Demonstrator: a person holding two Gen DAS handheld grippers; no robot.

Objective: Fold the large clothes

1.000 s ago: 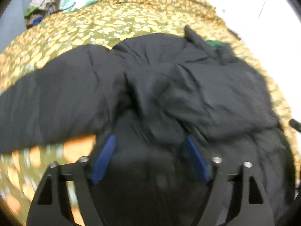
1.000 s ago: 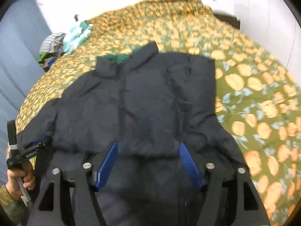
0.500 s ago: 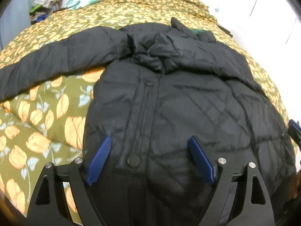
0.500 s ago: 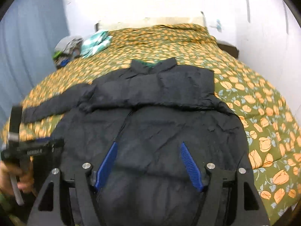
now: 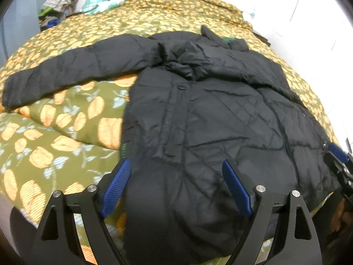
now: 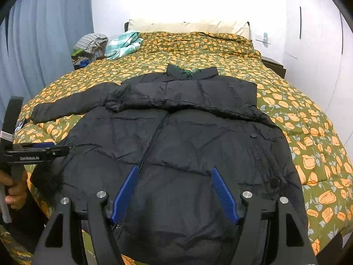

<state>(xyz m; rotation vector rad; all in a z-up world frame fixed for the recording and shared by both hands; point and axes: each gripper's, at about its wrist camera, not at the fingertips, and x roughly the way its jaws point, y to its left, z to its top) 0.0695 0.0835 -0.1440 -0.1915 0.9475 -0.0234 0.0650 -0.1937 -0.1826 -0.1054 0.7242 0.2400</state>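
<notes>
The black padded jacket (image 6: 176, 145) lies front-up on the bed's floral duvet (image 6: 297, 119), collar toward the pillows and hem at the near edge, presumably spread flat for folding. One sleeve is folded across its chest; the other stretches out sideways (not yet tucked). It looks puffy and creased. Above its hem the left gripper (image 5: 176, 190) and right gripper (image 6: 175, 193) hang wide open, holding nothing.

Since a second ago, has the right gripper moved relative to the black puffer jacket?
Yes. The right gripper has pulled back toward the foot of the bed: the black puffer jacket's collar now sits farther away, and the headboard pillows have come into view.
</notes>
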